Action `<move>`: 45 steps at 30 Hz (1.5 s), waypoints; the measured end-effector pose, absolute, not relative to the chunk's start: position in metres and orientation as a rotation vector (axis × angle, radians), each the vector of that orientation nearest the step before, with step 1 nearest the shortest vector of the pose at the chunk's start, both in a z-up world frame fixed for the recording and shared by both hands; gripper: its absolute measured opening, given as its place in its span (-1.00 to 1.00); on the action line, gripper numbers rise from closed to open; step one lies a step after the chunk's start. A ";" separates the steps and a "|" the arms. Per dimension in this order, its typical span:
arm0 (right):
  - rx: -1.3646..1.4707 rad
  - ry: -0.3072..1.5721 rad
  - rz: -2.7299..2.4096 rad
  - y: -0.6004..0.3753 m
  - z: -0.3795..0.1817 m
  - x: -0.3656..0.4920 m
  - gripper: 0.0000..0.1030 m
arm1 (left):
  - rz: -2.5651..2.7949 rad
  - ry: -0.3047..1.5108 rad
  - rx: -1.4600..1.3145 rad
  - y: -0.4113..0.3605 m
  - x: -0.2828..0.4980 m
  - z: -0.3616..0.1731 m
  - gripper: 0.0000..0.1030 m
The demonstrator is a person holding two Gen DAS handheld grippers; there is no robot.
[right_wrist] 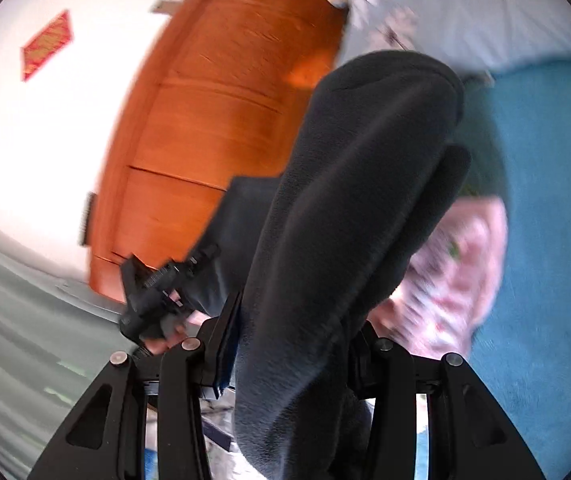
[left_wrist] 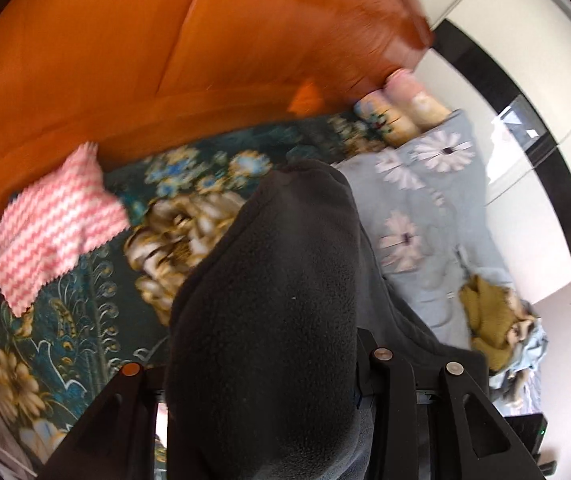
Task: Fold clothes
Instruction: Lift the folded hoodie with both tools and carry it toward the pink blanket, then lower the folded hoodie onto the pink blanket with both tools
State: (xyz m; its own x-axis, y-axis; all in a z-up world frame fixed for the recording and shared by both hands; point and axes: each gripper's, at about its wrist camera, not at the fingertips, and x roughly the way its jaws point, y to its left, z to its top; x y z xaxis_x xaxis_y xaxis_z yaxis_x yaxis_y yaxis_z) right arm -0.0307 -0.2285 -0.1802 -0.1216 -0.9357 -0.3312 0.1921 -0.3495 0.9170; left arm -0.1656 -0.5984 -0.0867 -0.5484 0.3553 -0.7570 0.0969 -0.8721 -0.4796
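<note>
A dark grey fleece garment (left_wrist: 277, 280) hangs bunched in front of the left wrist camera, lifted above the bed. My left gripper (left_wrist: 269, 392) is shut on it, and the cloth hides its fingertips. In the right wrist view the same fleece garment (right_wrist: 357, 184) rises in a thick fold from my right gripper (right_wrist: 293, 344), which is shut on it too. The left gripper (right_wrist: 153, 292), with a hand on it, shows at the lower left of that view, holding the garment's other end. Both views are motion-blurred.
A teal floral blanket (left_wrist: 65, 320) covers the bed. On it lie a pink-and-white zigzag cloth (left_wrist: 53, 224), a light blue daisy quilt (left_wrist: 425, 240) and a mustard garment (left_wrist: 485, 316). An orange wooden headboard (left_wrist: 165, 60) stands behind, with rolled cloths (left_wrist: 397, 108) against it.
</note>
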 end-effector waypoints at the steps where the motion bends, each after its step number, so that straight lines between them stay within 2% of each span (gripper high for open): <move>1: 1.278 -0.935 -1.624 -0.228 -0.193 -0.029 -0.13 | 2.524 -0.730 -1.432 -0.604 -0.166 -0.100 -0.21; 6: 1.383 -1.025 -1.626 -0.215 -0.246 -0.021 -0.12 | 2.465 -0.802 -1.488 -0.622 -0.166 -0.149 -0.18; 12: 1.404 -1.016 -1.618 -0.209 -0.266 -0.013 -0.11 | 2.402 -0.908 -1.508 -0.639 -0.163 -0.194 -0.07; 17: 1.421 -1.055 -1.610 -0.203 -0.274 -0.007 -0.06 | 2.437 -0.926 -1.596 -0.639 -0.167 -0.208 0.13; 22: 1.422 -1.056 -1.608 -0.183 -0.255 0.002 0.00 | 2.440 -0.918 -1.593 -0.639 -0.162 -0.196 0.21; 25: 1.444 -1.036 -1.641 -0.159 -0.247 0.006 0.00 | 2.427 -0.934 -1.627 -0.649 -0.156 -0.195 0.43; 27: 1.466 -1.038 -1.679 -0.140 -0.244 0.008 0.00 | 2.401 -0.992 -1.644 -0.659 -0.150 -0.196 0.46; 32: 1.478 -0.853 -1.803 -0.127 -0.209 -0.007 0.04 | 2.342 -1.242 -1.617 -0.679 -0.146 -0.194 0.46; 36: 1.329 -0.717 -1.865 -0.146 -0.168 -0.004 0.04 | 2.438 -1.300 -1.600 -0.686 -0.147 -0.181 0.46; 38: 1.262 -0.663 -1.882 -0.163 -0.151 -0.004 0.04 | 2.557 -1.217 -1.609 -0.685 -0.147 -0.168 0.46; 41: 1.216 -0.562 -1.869 -0.193 -0.155 -0.009 0.05 | 2.806 -0.935 -1.607 -0.675 -0.143 -0.141 0.46; 45: 1.227 -0.400 -1.892 -0.252 -0.155 -0.013 0.05 | 2.860 -0.632 -1.453 -0.635 -0.126 -0.118 0.46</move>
